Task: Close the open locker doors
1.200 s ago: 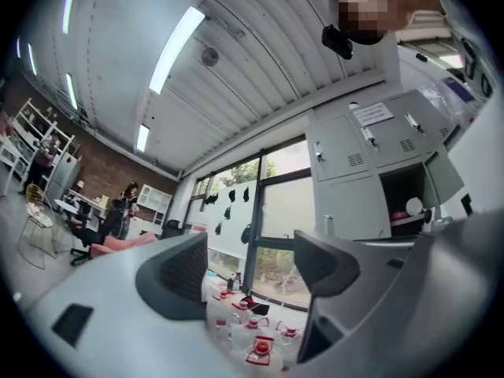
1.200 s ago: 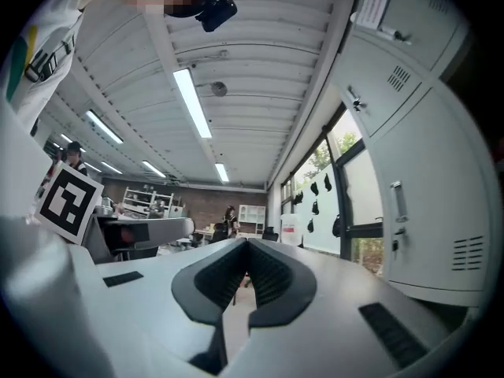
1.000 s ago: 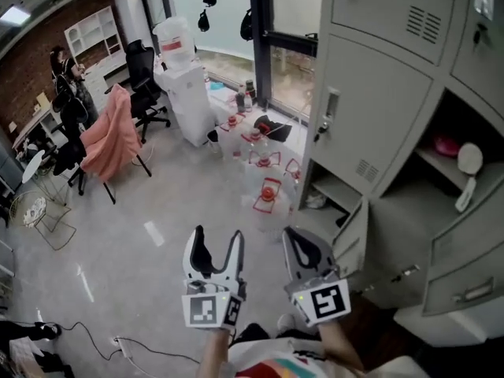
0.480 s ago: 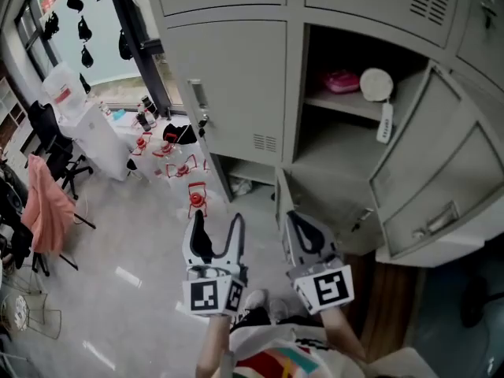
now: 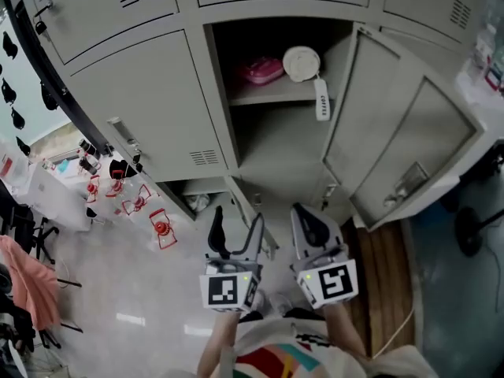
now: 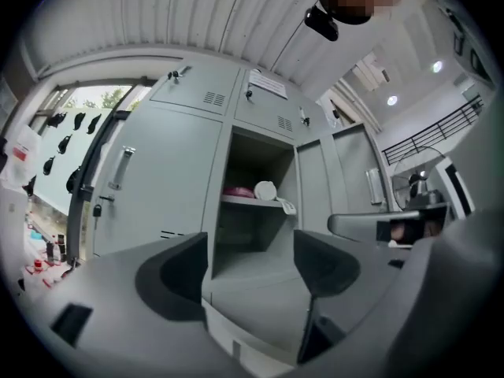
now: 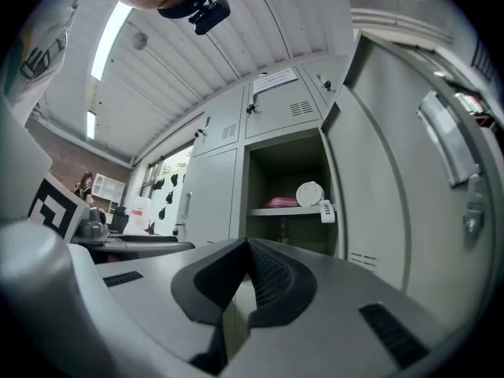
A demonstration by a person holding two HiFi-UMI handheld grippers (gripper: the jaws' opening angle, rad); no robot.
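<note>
your left gripper (image 5: 238, 224) rides low in front of you with its jaws spread wide. its own view shows only the lockers through the gap (image 6: 250, 268), so it holds nothing and touches nothing. your right gripper (image 5: 309, 227), just beside it, is clenched: the two ribbed pads meet with nothing between them (image 7: 246, 272).

neither pose has changed over the last second. what has changed is your aim. your head has swung off the office floor and the chairs, and the locker bank now sits square ahead, with the open compartment (image 5: 276, 124) straight above both grippers.

the tall open locker door (image 5: 405, 144) stands swung out to the right of that compartment, well apart from your right gripper. a lower locker door (image 5: 240, 194) hangs ajar, near the tip of your left gripper. on the shelf sit a pink item (image 5: 262, 71) and a round white thing (image 5: 301, 63) with a tag (image 5: 320, 101) hanging from it.

so you look lined up, but no door has been pushed yet. the lower one seems the nearer start.
</note>
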